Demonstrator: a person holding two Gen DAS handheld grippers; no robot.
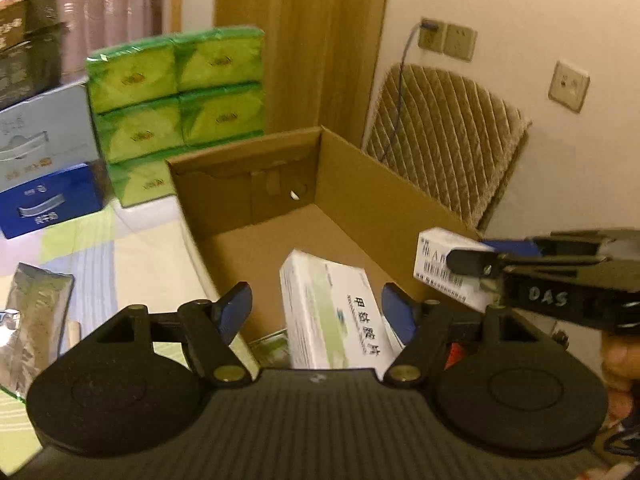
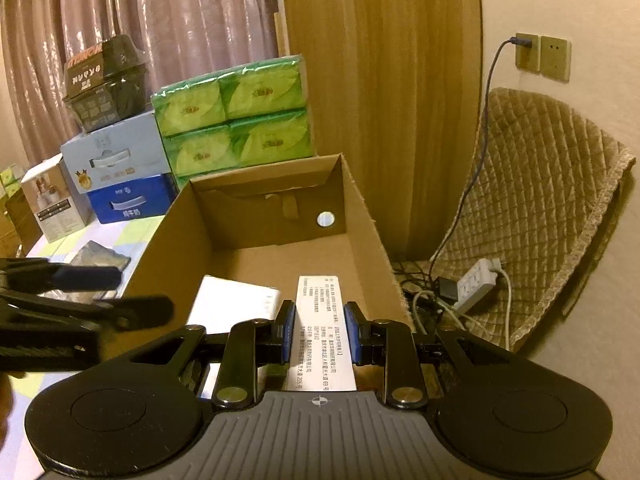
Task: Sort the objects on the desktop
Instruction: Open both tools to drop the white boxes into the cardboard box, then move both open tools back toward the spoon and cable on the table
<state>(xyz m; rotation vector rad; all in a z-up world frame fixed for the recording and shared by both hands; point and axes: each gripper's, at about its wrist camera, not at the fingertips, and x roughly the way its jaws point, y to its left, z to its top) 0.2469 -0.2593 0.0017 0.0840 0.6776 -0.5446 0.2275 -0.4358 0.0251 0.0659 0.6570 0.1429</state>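
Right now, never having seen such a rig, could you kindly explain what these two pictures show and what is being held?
A person holds two hand-held grippers, each with a fisheye camera looking along its fingers. One picture is from the left gripper, one from the right gripper. Both point at an open cardboard box on a patterned tabletop. A white medicine box sits between the left gripper's fingers; I cannot tell whether they press it. The right gripper is shut on a narrower white printed box. Behind stand green tissue packs and a blue carton.
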